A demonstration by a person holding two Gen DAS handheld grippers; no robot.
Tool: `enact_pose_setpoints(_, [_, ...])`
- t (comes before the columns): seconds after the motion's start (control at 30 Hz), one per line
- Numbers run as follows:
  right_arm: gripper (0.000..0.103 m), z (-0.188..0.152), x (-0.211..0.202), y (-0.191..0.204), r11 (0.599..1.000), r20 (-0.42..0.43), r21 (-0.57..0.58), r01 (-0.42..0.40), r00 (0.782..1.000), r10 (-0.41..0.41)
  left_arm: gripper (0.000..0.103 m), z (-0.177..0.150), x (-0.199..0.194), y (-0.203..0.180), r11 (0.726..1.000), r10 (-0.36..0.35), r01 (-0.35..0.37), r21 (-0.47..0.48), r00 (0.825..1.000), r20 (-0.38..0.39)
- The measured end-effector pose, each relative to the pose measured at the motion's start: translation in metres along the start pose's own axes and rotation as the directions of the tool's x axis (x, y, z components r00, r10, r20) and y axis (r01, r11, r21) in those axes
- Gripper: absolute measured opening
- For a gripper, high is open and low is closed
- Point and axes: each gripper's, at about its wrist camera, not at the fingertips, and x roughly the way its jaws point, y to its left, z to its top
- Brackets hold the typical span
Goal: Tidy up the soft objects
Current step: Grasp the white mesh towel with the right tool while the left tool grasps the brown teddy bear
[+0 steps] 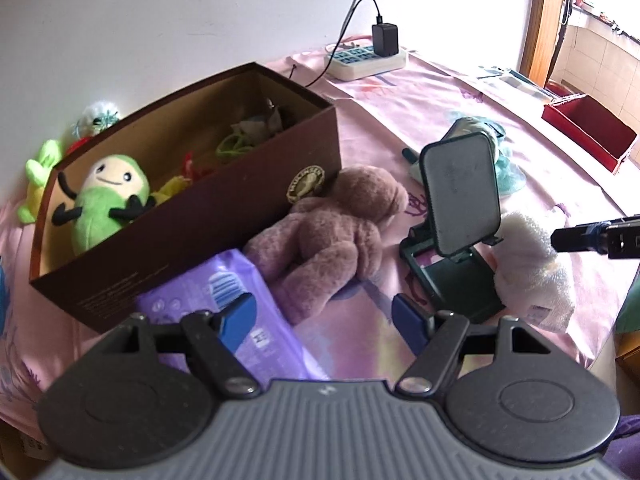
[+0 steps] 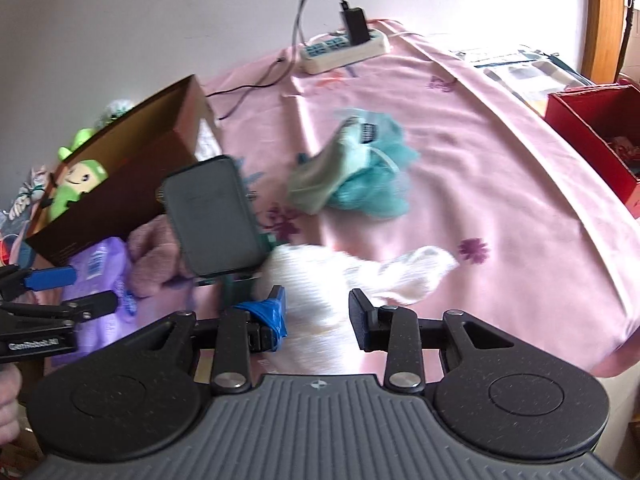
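Motion blur smears the white sock (image 2: 320, 276) between the right gripper's (image 2: 318, 316) parted jaws, contact unclear; the left gripper (image 1: 326, 316) gapes above the purple pack (image 1: 236, 300).

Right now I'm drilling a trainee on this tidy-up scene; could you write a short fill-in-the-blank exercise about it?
1. The green smiling plush sits inside the ____ box.
2. The brown teddy lies on the ____ sheet, outside that box.
3. A black charger is plugged into the ____ strip.
4. The left gripper holds ____.

Missing words: brown; pink; power; nothing
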Motion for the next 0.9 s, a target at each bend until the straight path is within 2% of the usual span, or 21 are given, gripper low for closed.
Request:
enact_pose_setpoints(0.17, [0.017, 0.015, 0.005, -0.025, 0.997, -0.08, 0.006, -0.078, 0.994, 0.079, 0.075, 0.006, 0.007, -0.013, 0.999, -0.012, 0.012, 0.04, 1.0, -0.006])
enact_pose_setpoints(0.27, [0.018, 0.02, 0.013, -0.034, 0.983, -0.159, 0.036, -0.182, 0.97, 0.186, 0.075, 0.008, 0.013, -0.018, 0.999, -0.025, 0.025, 0.047, 1.0, -0.019])
enact_pose_setpoints(0.37, [0.018, 0.021, 0.023, -0.033, 0.975, -0.207, 0.024, -0.22, 0.953, 0.22, 0.075, 0.008, 0.018, -0.022, 0.997, -0.017, 0.019, 0.07, 1.0, -0.023])
enact_pose_setpoints(0.5, [0.019, 0.02, 0.034, -0.033, 0.967, -0.227, 0.031, -0.252, 0.94, 0.253, 0.075, 0.011, 0.029, -0.023, 0.993, -0.01, 0.014, 0.114, 0.999, -0.037])
enact_pose_setpoints(0.7, [0.023, 0.021, 0.048, -0.026, 0.968, -0.241, -0.021, -0.252, 0.94, 0.24, 0.075, 0.024, 0.049, -0.021, 0.983, 0.006, 0.002, 0.186, 0.999, -0.046])
enact_pose_setpoints(0.9, [0.026, 0.02, 0.057, -0.031, 0.96, -0.27, -0.026, -0.278, 0.927, 0.261, 0.075, 0.034, 0.072, -0.021, 0.956, -0.002, 0.015, 0.294, 0.999, -0.044])
